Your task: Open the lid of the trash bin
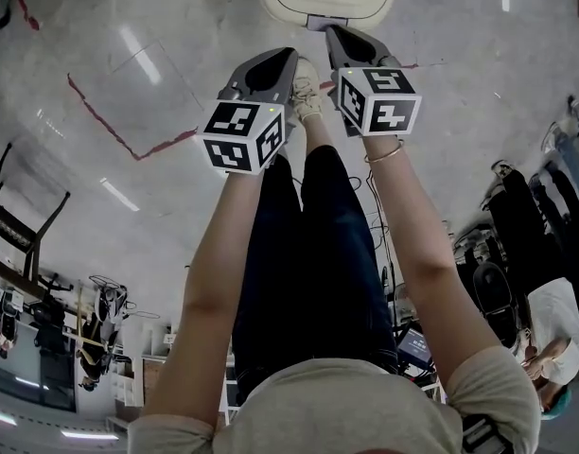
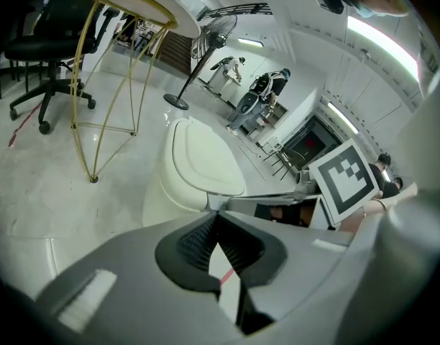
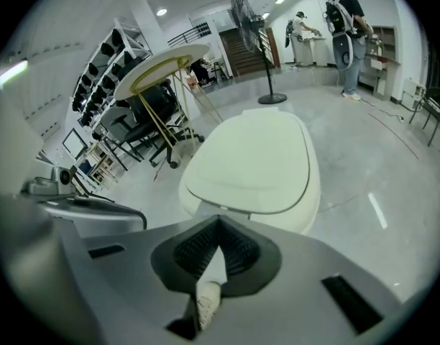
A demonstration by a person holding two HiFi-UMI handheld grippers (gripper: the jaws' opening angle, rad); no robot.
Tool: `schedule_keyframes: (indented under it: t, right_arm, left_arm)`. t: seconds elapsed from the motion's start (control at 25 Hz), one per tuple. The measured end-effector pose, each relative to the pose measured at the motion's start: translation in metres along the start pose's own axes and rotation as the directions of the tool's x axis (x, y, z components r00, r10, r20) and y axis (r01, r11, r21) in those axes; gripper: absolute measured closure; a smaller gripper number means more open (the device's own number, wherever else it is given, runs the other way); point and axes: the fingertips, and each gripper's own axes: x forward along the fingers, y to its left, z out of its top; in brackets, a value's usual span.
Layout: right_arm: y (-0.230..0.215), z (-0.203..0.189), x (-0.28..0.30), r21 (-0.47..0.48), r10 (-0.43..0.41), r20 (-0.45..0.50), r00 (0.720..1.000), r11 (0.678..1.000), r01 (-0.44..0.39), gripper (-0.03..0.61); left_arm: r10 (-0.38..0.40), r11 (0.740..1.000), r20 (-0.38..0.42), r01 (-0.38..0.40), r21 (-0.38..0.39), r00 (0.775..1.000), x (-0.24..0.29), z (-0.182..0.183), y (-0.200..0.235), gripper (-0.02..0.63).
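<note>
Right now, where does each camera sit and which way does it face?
Head view: on the person's head, facing steeply down; shows forearms, dark-trousered legs, left tongs, right tongs.
Left gripper view: on the left tongs, looking along its shut jaws at the cream plastic trash bin; right tongs' marker cube at right.
Right gripper view: on the right tongs, looking along its shut jaws onto the bin's closed lid.
Shared: all three show the bin.

Bare floor (image 3: 392, 192) lies around the trash bin (image 3: 256, 164); gold-legged table (image 3: 162, 67) stands near.
</note>
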Motion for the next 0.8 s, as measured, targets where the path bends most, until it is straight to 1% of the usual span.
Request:
schedule_keyframes:
  t: [0.2,0.44,0.56,0.72,0.8]
  right_arm:
    - [-0.002,-0.002,0.005,0.029,0.022,0.012,1.0,0.999,-0.022,0.572]
    - [-0.002,-0.005,0.007,0.054,0.01,-0.014,1.0,0.999,-0.01,0.572]
    - [-0.001,-0.003,0.007,0.036,-0.004,-0.012,1.0,0.999,0.004,0.572]
    - [0.0,-0.001,0.003,-0.023,-0.024,-0.014,1.0,0.999,0.024,0.571]
    - [0.002,0.003,-0.002,-0.018,-0.018,-0.011,1.0,1.0,0.018,0.571]
  left_arm:
    - [0.001,1.0,0.002,-0.001,-0.003,1.0,0.003,-0.003,0.003,0.604]
    - [0.008,1.0,-0.002,-0.008,-0.002,1.0,0.0,-0.005,0.0,0.604]
    - [0.01,1.0,-0.003,-0.01,0.002,1.0,0.0,-0.003,-0.001,0.604]
    - [0.009,1.0,0.001,-0.009,0.011,1.0,-0.004,0.002,-0.008,0.604]
    - [0.006,1.0,0.005,-0.006,0.024,1.0,-0.007,0.007,-0.012,0.604]
